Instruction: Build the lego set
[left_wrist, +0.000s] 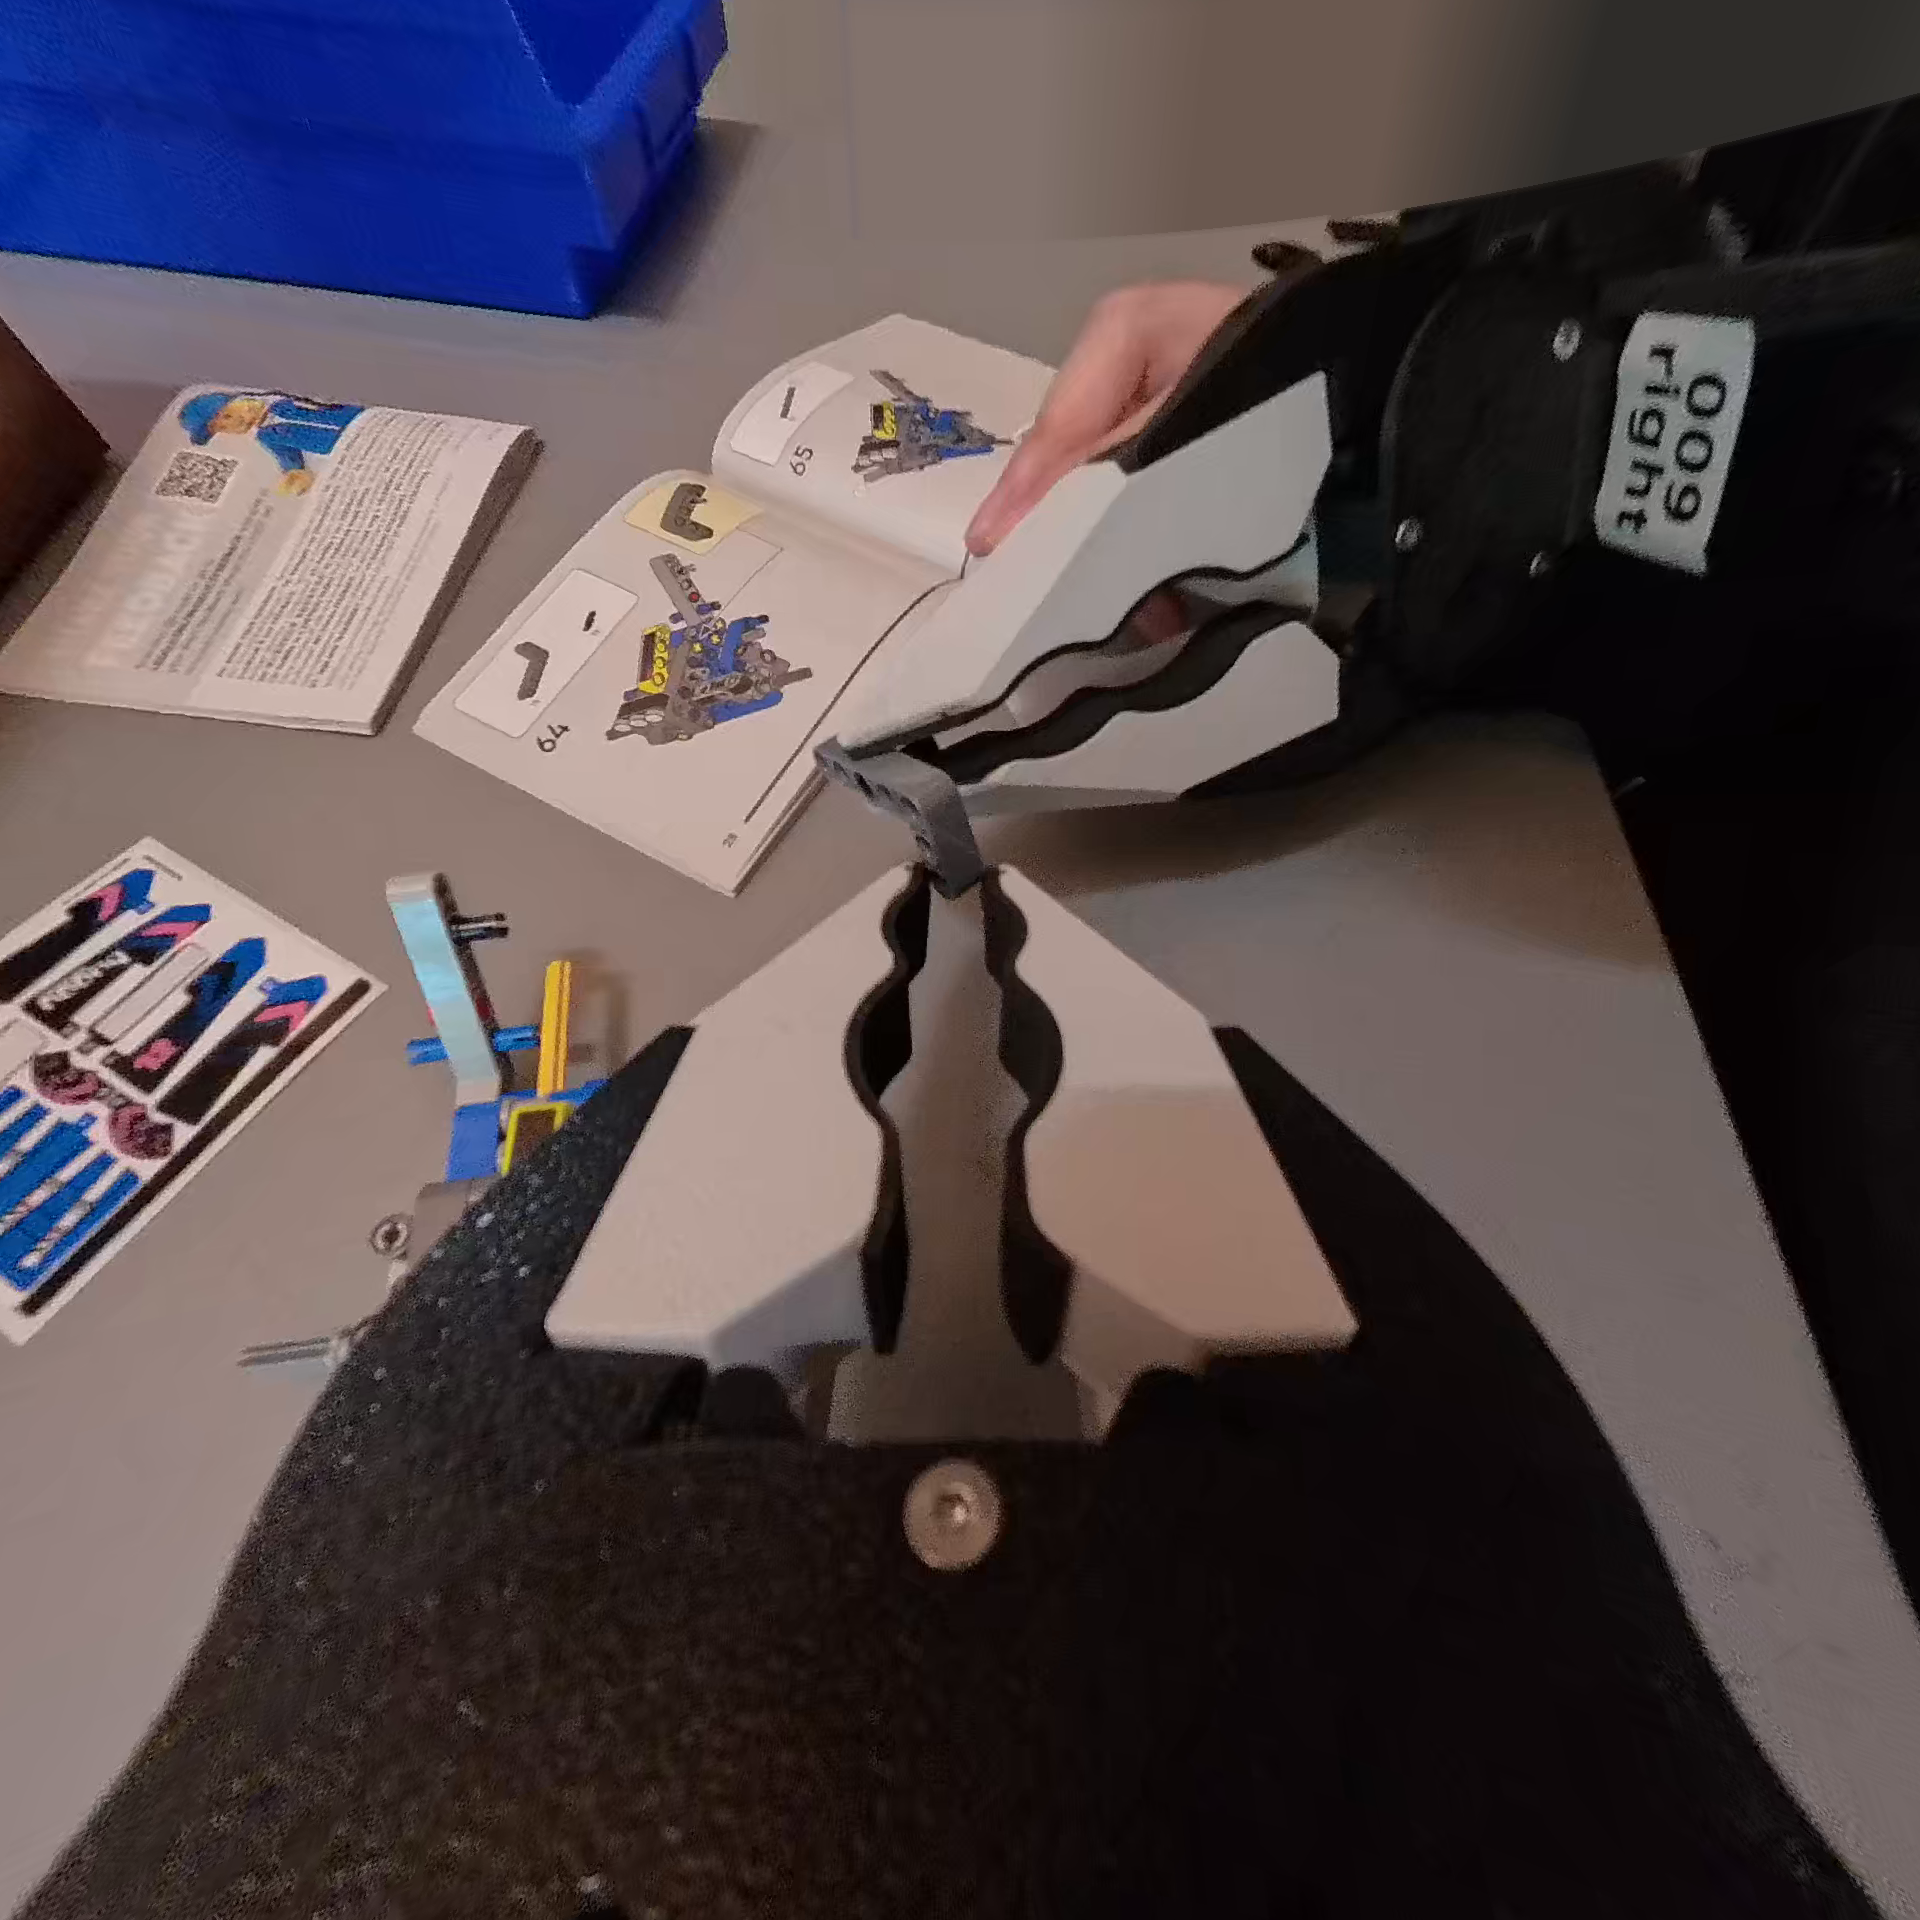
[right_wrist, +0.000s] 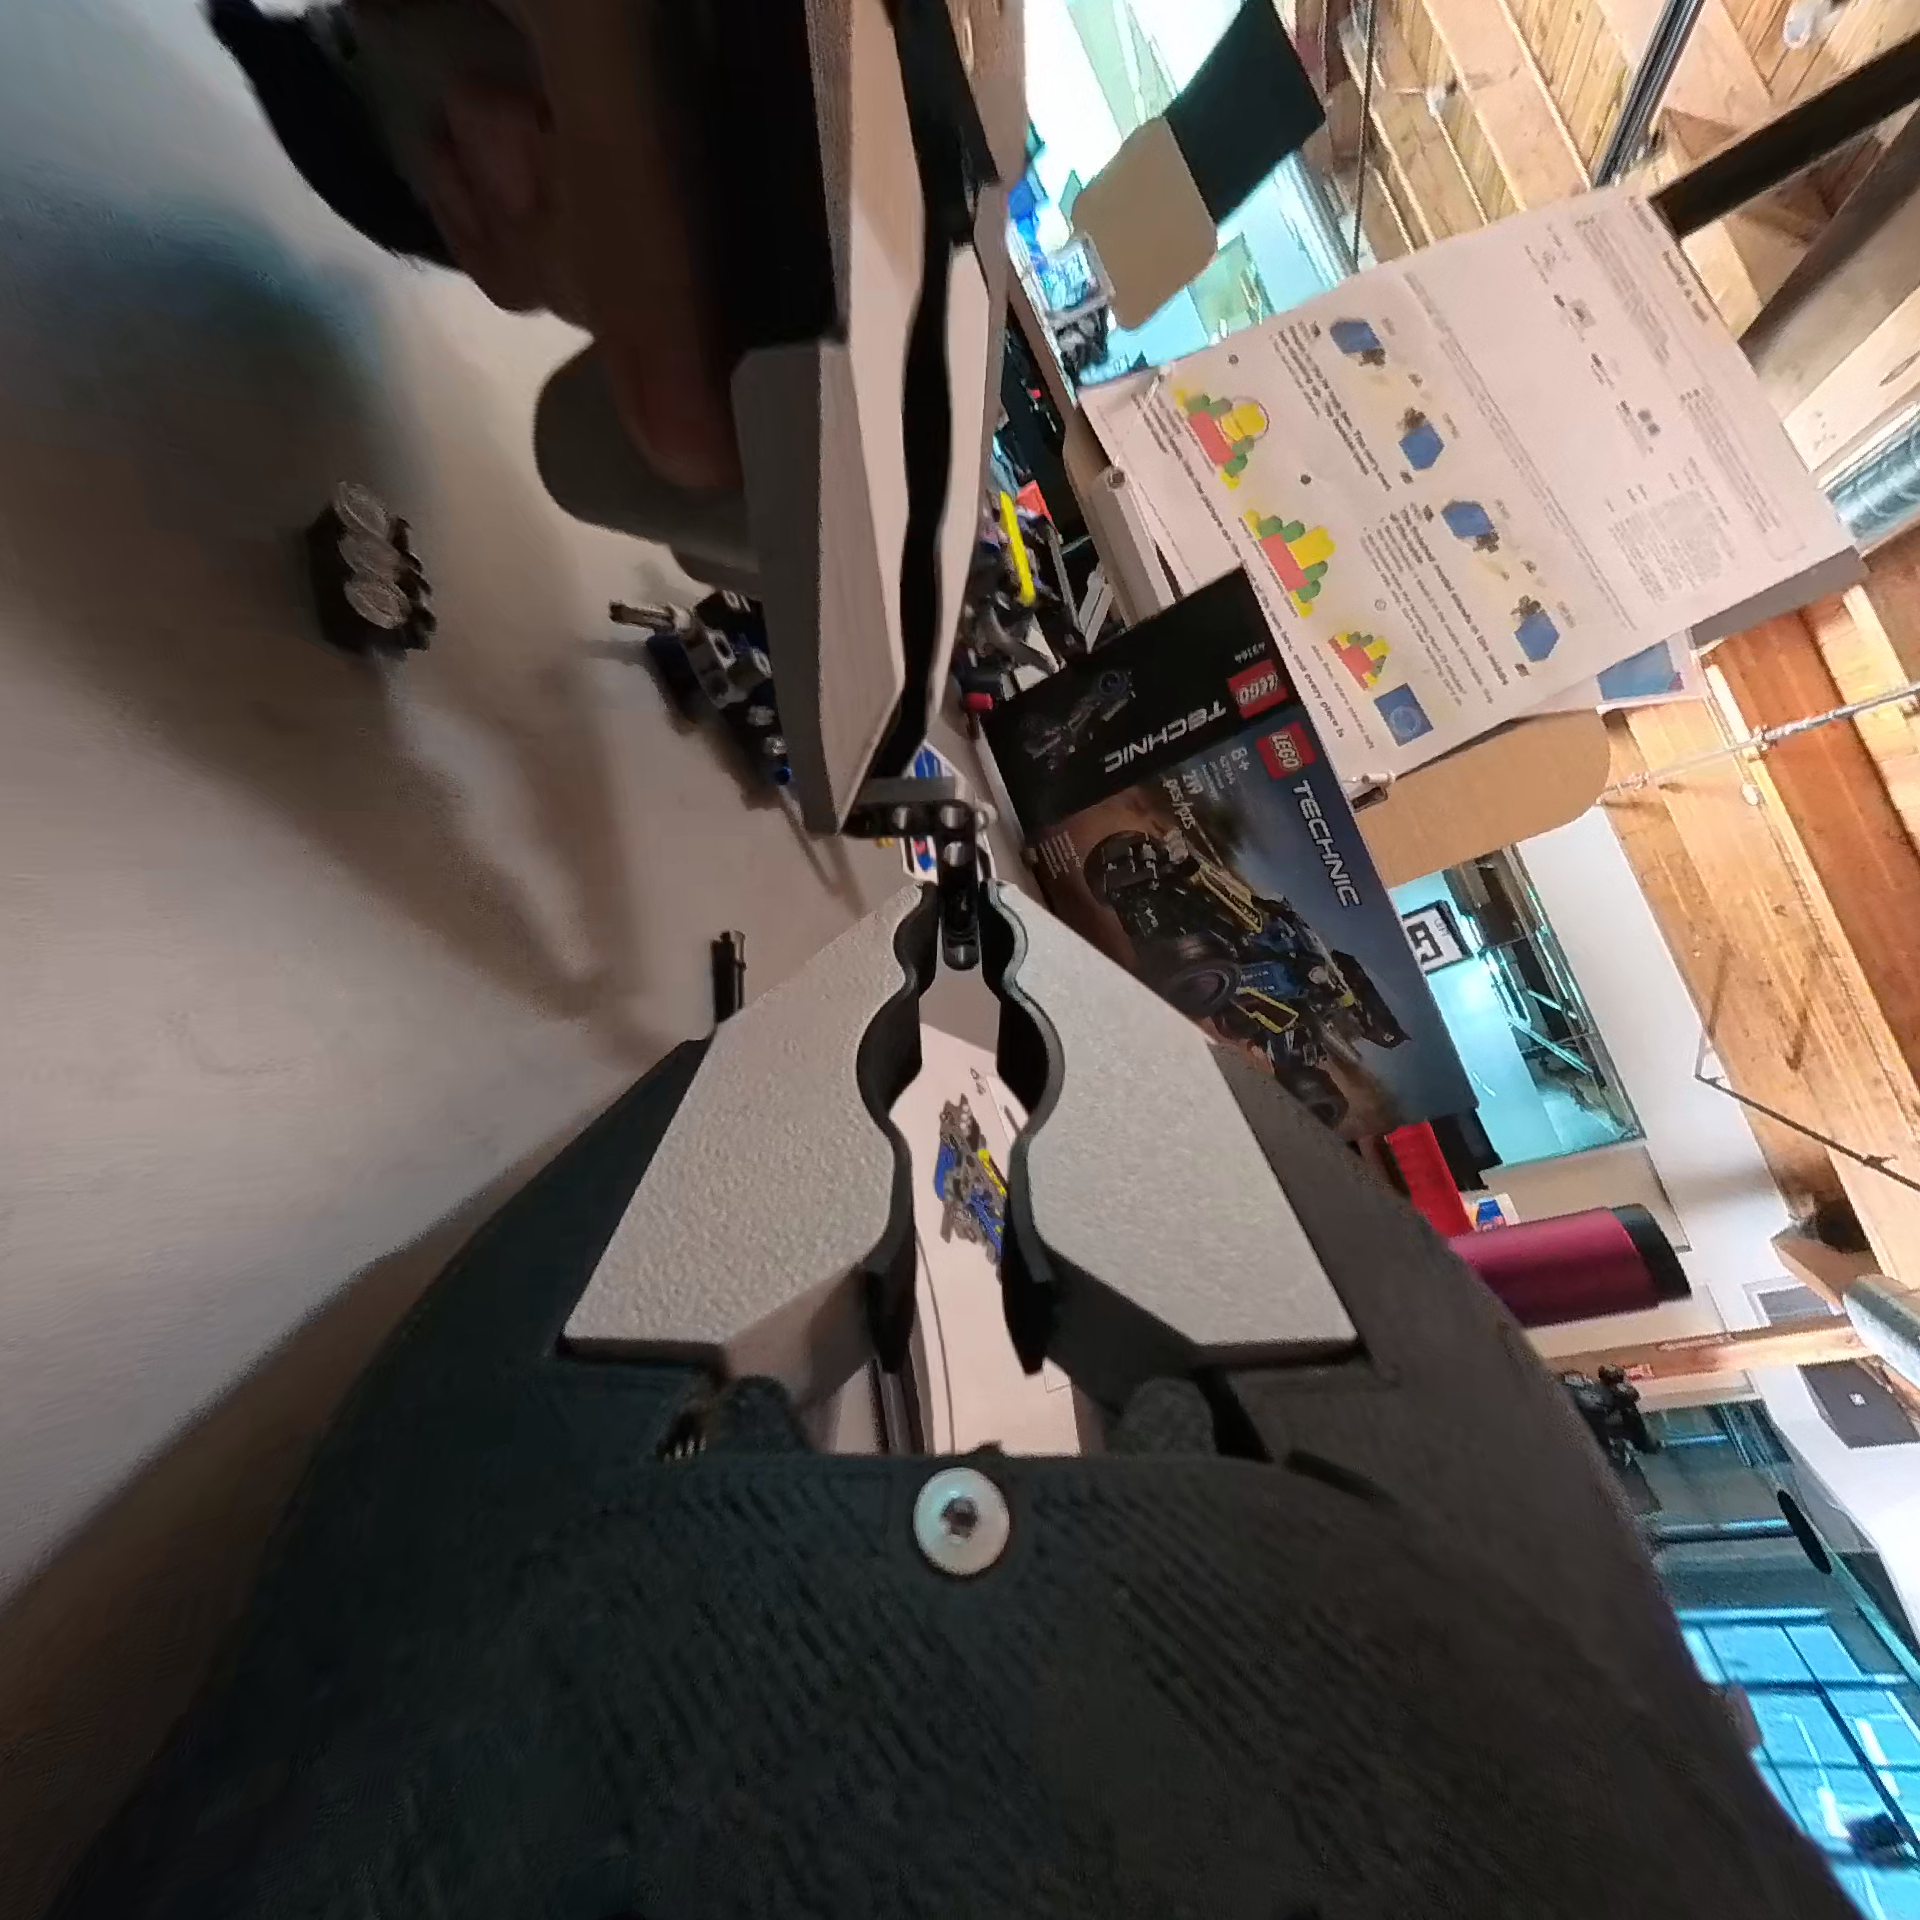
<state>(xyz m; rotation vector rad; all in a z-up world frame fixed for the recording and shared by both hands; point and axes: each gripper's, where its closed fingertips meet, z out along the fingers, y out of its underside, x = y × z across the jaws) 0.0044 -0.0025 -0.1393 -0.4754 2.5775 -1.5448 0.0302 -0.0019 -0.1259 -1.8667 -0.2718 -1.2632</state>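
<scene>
1. At the lower left of the left wrist view, the partly built model (left_wrist: 488, 1049) is seen on the grey table (left_wrist: 1351, 1039), beside a sticker sheet (left_wrist: 145, 1070). Its lower half is hidden behind the gripper body.
2. At upper centre, the instruction booklet (left_wrist: 665, 644) lies open. The drawing should be consulted before the beam is carried to the model.
3. At frame centre, the grey angled beam (left_wrist: 914, 810) is held in the air by both tools: one leg is pinched by the left gripper (left_wrist: 951, 883), narrowed on it, the other by the right gripper (left_wrist: 883, 750), likewise narrowed on it.
4. Only one grip should be released, and only once the other is judged firm; a twist between the two tools should be avoided.
5. In the right wrist view, the beam (right_wrist: 920, 821) appears small and dark. How deep it sits between the pads cannot be told.
6. Loose parts (right_wrist: 369, 582) at that view's upper left are blurred, and their type cannot be made out.
</scene>
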